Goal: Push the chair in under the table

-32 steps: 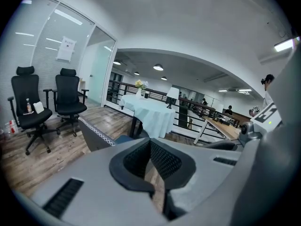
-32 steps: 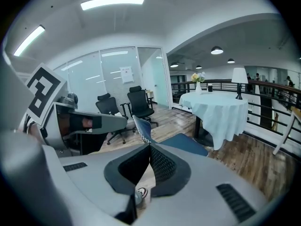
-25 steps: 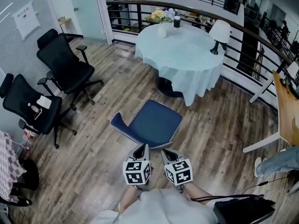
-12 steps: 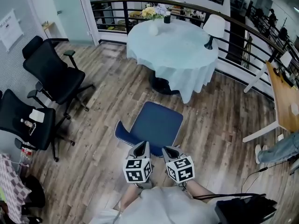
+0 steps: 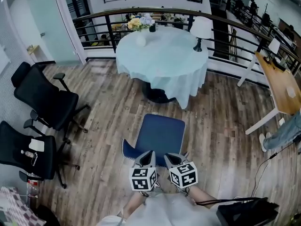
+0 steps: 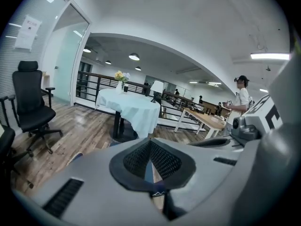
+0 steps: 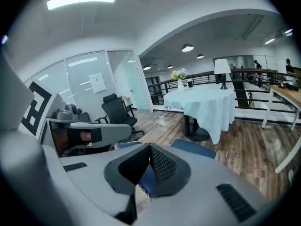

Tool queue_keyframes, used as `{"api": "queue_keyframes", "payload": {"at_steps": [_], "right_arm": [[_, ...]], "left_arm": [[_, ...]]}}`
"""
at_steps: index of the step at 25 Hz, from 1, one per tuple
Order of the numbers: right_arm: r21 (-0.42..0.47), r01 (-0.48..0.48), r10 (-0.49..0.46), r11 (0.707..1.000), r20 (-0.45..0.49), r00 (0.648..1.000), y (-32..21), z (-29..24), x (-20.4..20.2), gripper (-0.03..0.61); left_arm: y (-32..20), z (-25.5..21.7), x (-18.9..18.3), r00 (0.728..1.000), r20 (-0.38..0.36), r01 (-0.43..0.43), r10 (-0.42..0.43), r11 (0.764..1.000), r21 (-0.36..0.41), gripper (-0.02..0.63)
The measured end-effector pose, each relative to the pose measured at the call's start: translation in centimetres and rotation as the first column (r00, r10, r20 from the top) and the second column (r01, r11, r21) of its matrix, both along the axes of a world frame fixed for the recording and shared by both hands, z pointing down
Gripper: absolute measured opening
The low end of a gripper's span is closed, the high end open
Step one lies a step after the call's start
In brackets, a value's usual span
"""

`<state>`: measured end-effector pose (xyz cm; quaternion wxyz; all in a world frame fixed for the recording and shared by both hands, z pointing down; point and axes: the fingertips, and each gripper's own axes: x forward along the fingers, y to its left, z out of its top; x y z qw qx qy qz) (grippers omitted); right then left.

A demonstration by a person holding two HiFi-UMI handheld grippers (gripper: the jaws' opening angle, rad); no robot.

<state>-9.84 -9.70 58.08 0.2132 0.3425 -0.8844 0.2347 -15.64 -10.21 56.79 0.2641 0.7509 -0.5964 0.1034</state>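
Observation:
A blue chair (image 5: 159,133) stands on the wood floor, its seat facing a round table (image 5: 162,55) under a pale cloth. The chair's front edge is still short of the cloth's hem. My left gripper (image 5: 146,157) and right gripper (image 5: 173,158) sit side by side against the chair's near backrest edge, both shut with nothing clamped. In the left gripper view the left gripper (image 6: 150,140) points at the table (image 6: 129,108). In the right gripper view the right gripper (image 7: 150,146) points over the blue seat (image 7: 195,149) at the table (image 7: 202,102).
Two black office chairs (image 5: 44,98) (image 5: 23,149) stand at the left. A dark railing (image 5: 94,20) curves behind the table, which bears a lamp (image 5: 201,29) and flowers (image 5: 136,22). A wooden desk (image 5: 282,84) and a person's leg (image 5: 282,133) are at the right.
Both grippers and the chair have moved toward the table. The chair has turned to face it more squarely.

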Motion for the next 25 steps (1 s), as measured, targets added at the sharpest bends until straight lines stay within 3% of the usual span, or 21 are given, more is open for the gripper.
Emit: {"api": "queue_keyframes", "payload": {"at_steps": [5,11,14,16,18,20,25], "right_arm": [[-0.031,-0.066,0.065,0.997,-0.022,0.998,0.8,1.4,1.0,0.017],[-0.062,-0.052,0.049,0.997,-0.048,0.998,0.1,2.5,1.0,0.018],[-0.082,-0.032,0.028,0.996,-0.044,0.999,-0.2,3.0,0.6,0.02],[-0.105,-0.013,0.01,0.994,-0.031,0.999,-0.1,3.2,0.3,0.023],[-0.129,-0.001,-0.003,0.992,-0.028,1.0,0.1,3.6,0.4,0.05],[-0.155,0.012,-0.016,0.988,-0.027,1.0,0.5,4.1,0.6,0.099],[-0.21,0.073,-0.084,0.975,-0.041,0.996,2.0,5.3,0.7,0.175]], "left_arm": [[0.6,2.1,0.0,0.999,-0.01,-0.044,0.044,0.998,-0.046,0.004],[0.2,3.0,-0.3,0.998,-0.036,-0.045,0.043,0.996,-0.074,0.004],[0.1,3.3,0.3,0.992,-0.005,-0.127,0.127,0.988,-0.086,0.005],[0.1,3.7,0.7,0.977,0.011,-0.209,0.211,0.972,-0.108,0.027],[0.1,4.0,1.1,0.959,0.007,-0.281,0.284,0.951,-0.129,0.117],[0.3,4.4,1.2,0.938,0.005,-0.341,0.345,0.928,-0.149,0.156],[1.4,5.6,0.8,0.873,0.02,-0.474,0.487,0.858,-0.197,0.232]]}}
